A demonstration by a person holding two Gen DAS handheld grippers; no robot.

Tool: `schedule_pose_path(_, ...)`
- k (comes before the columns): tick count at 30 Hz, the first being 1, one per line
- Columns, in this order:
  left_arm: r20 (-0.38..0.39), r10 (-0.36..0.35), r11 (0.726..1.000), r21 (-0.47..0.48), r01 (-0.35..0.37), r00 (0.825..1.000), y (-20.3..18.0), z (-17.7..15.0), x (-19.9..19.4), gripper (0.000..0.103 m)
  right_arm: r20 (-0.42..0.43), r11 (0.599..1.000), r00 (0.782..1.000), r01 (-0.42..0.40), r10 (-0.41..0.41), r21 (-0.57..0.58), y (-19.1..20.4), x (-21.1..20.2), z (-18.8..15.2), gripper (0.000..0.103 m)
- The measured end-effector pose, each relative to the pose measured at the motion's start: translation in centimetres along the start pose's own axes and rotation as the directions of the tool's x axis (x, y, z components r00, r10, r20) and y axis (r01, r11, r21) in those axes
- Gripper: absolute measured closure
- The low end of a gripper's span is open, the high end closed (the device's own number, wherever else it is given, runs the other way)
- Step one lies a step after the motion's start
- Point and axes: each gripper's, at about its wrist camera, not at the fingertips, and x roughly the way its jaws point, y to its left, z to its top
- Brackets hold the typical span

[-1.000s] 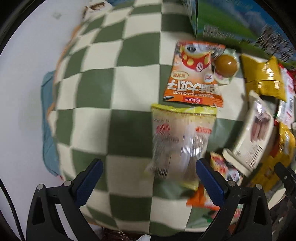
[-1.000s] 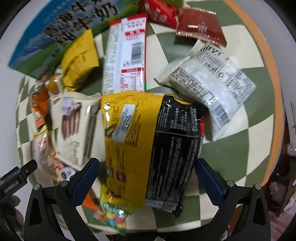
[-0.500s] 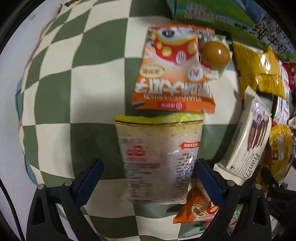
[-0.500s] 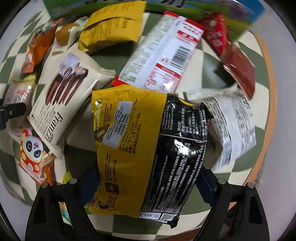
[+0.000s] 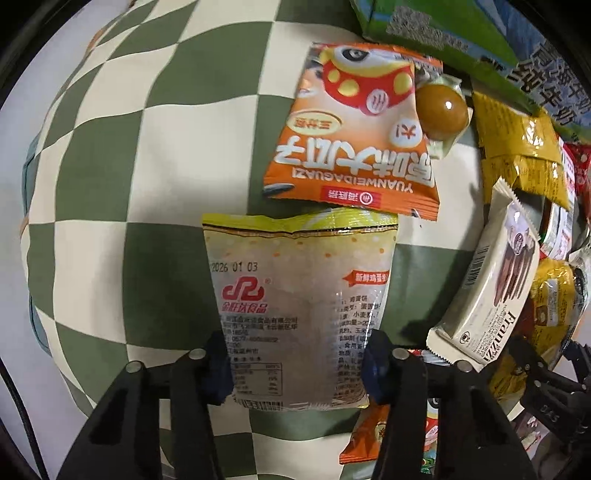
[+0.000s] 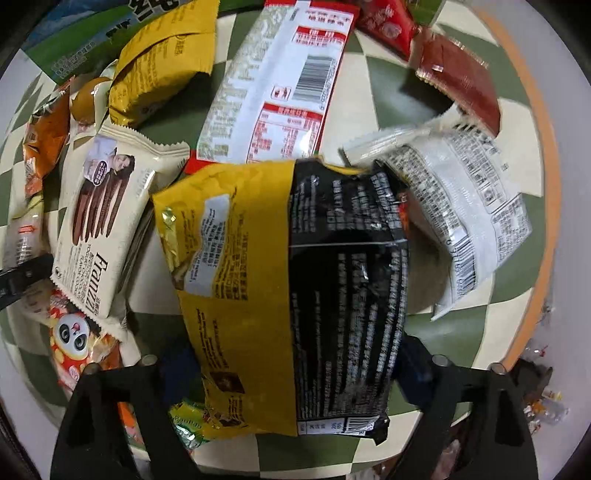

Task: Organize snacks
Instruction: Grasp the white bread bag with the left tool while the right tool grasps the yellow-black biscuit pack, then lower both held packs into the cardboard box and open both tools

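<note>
A pale see-through snack packet (image 5: 295,295) with a yellow-green top seam lies flat on the green and cream checked cloth (image 5: 147,166). My left gripper (image 5: 295,369) points straight down. Its jaws are closing and its blue pads press on both long sides of the packet's lower half. In the right wrist view a yellow and black foil bag (image 6: 280,258) lies on top of other snacks. My right gripper (image 6: 295,369) straddles its lower end. Its jaws are closing too, and the pads meet the bag's two sides.
An orange seed packet (image 5: 354,136) and a wrapped brown ball (image 5: 441,110) lie just beyond the pale packet. A cream Franzzi biscuit pack (image 6: 99,221), a white and red packet (image 6: 277,85), a white crinkled packet (image 6: 461,203) and a dark red sachet (image 6: 461,77) crowd the foil bag. A green carton (image 5: 443,29) stands behind.
Both grippers came down closer to the cloth. The left jaws closed from wide open onto the pale packet. The right jaws narrowed onto the yellow and black bag.
</note>
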Motion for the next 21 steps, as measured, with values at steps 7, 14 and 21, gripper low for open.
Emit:
schedule_pose_path(7,0.060,0.010,1.000,-0.022,-0.008,0.998,0.0,-3.8,-5.2,0.058,0.071,0.998,0.996,-0.057,0.055,0.026,-2.0,-1.2,-2.7,0.014)
schedule_pose_path(14,0.125,-0.048,0.996,-0.063,0.057,0.991,1.4,-6.4,-12.7,0.059,0.128,0.980,0.972,-0.198,0.196,0.005,-4.3,-3.8,-3.7,0.014)
schedule_pose_path(21,0.237,-0.157,0.985,-0.032,0.170,0.959,-4.0,-1.1,-19.4,0.059,0.204,0.939,0.917,-0.332,0.344,-0.089,-5.8,-10.4,0.9,0.014)
